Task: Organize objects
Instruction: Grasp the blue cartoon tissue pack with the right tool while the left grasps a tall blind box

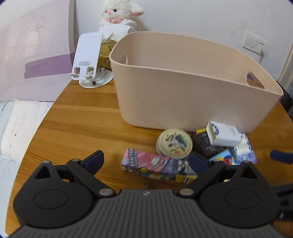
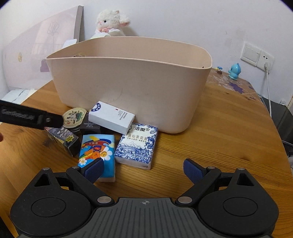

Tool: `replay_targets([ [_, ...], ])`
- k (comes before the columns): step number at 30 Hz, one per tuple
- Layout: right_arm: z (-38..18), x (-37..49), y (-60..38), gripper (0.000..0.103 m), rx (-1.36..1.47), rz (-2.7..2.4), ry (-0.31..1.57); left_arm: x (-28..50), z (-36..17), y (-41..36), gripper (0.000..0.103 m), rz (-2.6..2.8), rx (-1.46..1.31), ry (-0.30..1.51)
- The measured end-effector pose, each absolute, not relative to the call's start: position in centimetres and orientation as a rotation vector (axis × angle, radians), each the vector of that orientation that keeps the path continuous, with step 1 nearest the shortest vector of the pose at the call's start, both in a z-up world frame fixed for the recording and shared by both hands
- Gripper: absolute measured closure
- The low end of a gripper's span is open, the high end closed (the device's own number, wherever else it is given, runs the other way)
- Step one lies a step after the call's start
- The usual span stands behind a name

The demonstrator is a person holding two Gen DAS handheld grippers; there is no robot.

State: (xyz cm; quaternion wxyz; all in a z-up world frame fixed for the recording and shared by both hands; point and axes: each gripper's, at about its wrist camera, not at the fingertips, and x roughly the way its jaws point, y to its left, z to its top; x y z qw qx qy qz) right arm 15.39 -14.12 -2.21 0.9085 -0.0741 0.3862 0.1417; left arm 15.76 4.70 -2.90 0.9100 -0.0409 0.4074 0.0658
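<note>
A big beige plastic tub (image 2: 128, 80) is set on a round wooden table (image 2: 228, 128). A small heap of things is seen just in front of its near wall.

The left gripper (image 1: 146, 161) is held low over the table with its jaws wide open. Between the open fingers, a long pink and purple patterned box (image 1: 155, 166) is lying flat on the wood. A round cream tin with a picture on its lid (image 1: 174, 143) is touching the far side of this box. To the right, a white cardboard box (image 1: 223, 133) is propped on a dark box (image 1: 203, 142).

The right gripper (image 2: 144, 170) is also held with its jaws wide open, and nothing is between them. Just beyond its left finger, a soft blue pack with a cartoon plane (image 2: 97, 153) is lying. A blue and white tissue pack (image 2: 137, 146) is lying beside it on the right.

A white fluffy lamb toy (image 1: 119, 12) is seen behind the tub. A white phone stand (image 1: 87, 56) is placed at the far left.
</note>
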Motion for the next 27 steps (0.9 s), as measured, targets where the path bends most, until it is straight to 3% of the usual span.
replay_targets([
  [8, -2.1, 14.8, -14.4, 0.008, -0.147, 0.31, 0.793, 17.2, -5.1, 3.2, 0.004, 0.187, -0.046, 0.912],
  [20, -2.0, 13.3, -13.3, 0.008, -0.104, 0.384, 0.808, 13.4, -5.4, 5.4, 0.004, 0.177, -0.055, 0.929],
  [27, -3.5, 13.6, -11.4, 0.016, -0.113, 0.408, 0.849, 12.0, -5.7, 6.4, 0.004, 0.146, -0.1, 0.957],
])
